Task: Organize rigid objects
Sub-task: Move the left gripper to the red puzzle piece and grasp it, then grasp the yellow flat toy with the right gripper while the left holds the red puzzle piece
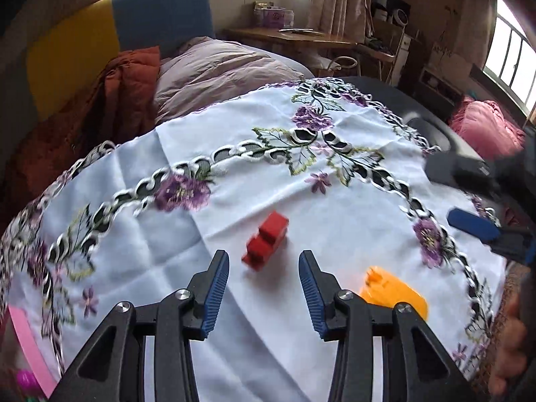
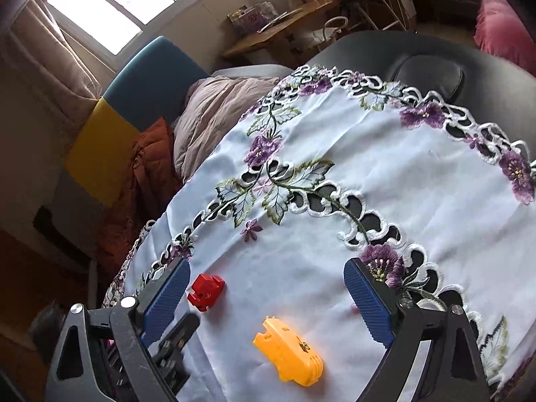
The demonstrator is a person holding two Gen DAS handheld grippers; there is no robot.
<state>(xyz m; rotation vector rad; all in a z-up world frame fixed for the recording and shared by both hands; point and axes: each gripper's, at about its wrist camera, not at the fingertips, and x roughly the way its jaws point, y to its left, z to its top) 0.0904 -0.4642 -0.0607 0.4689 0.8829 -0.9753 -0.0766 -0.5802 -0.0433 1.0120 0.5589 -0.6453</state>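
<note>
While the left gripper [image 1: 264, 268] hangs with its jaws apart and nothing between the pads, a red block [image 1: 266, 240] lies just ahead of its tips on the white embroidered cloth [image 1: 167, 234] that covers the tabletop. The block looks like a small piece of hard plastic, stepped in shape, with notched sides and a faint mark on one face. It is probably light and stiff and will not give under pressure. Its smooth faces may slip, so a hold across the two flat, wider sides seems safest, away from the notches.

The right gripper [image 2: 266, 279] is also released and empty, its blue ribbed pads standing wide. Between and below them lies a yellow block [image 2: 288, 351], longer, with rounded corners, slots at one end and a dark printed mark on top. It too seems light and rigid, and the long parallel edges offer the best grip. The two blocks lie near each other but apart.
</note>
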